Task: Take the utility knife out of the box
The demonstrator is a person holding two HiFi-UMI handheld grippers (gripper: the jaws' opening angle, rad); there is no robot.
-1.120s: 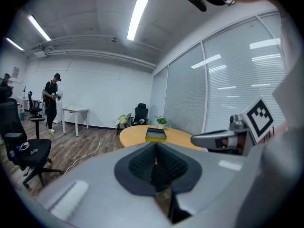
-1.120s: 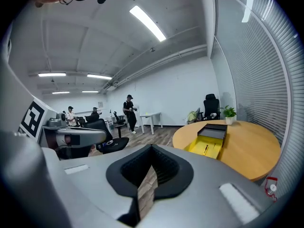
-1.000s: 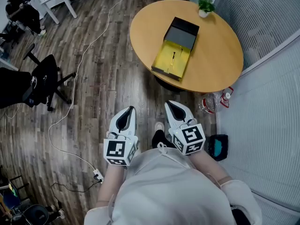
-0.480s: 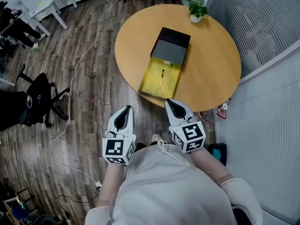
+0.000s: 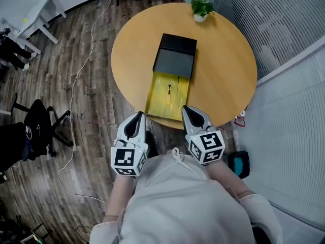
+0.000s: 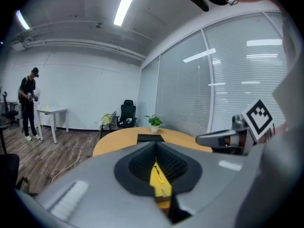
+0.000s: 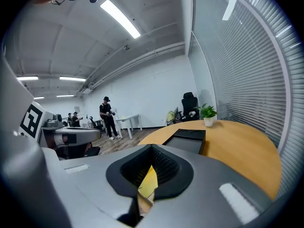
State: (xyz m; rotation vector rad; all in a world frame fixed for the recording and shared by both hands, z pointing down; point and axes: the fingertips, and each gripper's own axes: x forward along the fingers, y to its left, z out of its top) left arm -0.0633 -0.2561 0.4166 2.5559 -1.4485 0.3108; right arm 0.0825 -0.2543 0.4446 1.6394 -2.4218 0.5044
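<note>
Hazard: left gripper [image 5: 138, 114] and right gripper [image 5: 185, 108], both closed and empty, may shove the box [image 5: 181, 99] at the table's [image 5: 228, 70] near edge, missing the flat utility knife [image 5: 169, 92].

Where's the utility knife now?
Head view, centre: the utility knife lies in the yellow tray of the box, on the round table's near side.

Yellow box [image 5: 180, 98] (black lid [image 5: 175, 57]), tan table [image 5: 223, 65], brown streaky wood floor [image 5: 91, 75]
</note>
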